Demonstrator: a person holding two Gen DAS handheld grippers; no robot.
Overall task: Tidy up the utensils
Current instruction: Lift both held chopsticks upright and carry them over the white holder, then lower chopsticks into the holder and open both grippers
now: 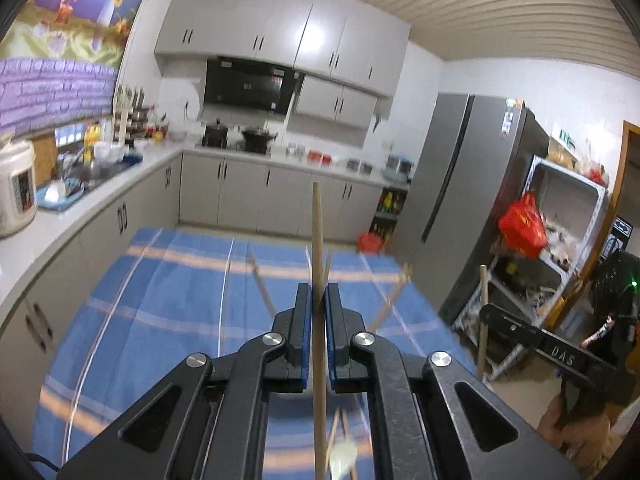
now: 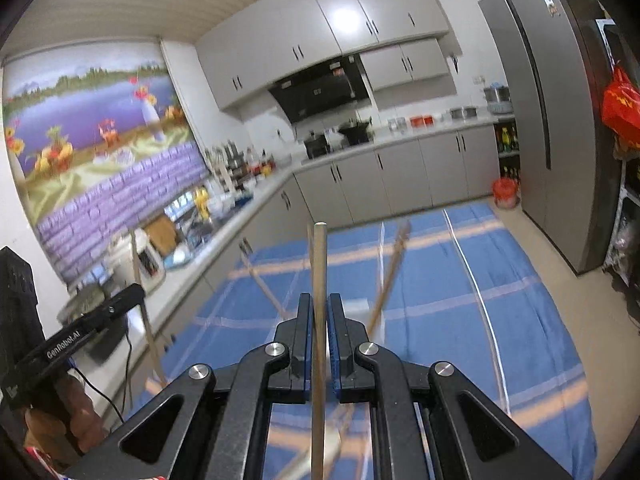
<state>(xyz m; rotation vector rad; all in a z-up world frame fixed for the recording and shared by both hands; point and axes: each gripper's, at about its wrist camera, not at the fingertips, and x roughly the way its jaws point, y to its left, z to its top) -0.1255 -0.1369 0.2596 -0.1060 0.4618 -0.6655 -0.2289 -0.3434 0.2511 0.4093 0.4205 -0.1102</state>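
One wooden chopstick (image 1: 319, 248) is pinched upright between the blue pads of the left gripper (image 1: 318, 300), its top end poking well above the jaws and its lower part running down past them. A second chopstick (image 2: 319, 272) is clamped the same way by the right gripper (image 2: 319, 308), also near vertical. Both are carried clear of the surface, so the step in hand is judged to be the lift/carry after pick-up, w/ placement not yet done. More chopsticks (image 1: 262, 288) are seen lying crossed and blurred on the blue striped cloth (image 1: 160, 280) below, approx. under and ahead of the jaws, plus a pale item (image 1: 344, 454) that can't be identified. The next move is judged to call for the two sticks being brought side by side and set down aligned; no holder or tray is seen, so the drop spot can't be told. Beyond the cloth, grey kitchen cabinets (image 1: 240, 196), a stove w/ pots (image 1: 256, 138), a range hood (image 1: 248, 84), a tall fridge (image 1: 460, 200) and a painted mural (image 2: 100, 140) are visible; a rice cooker (image 1: 16, 188) sits on the counter.
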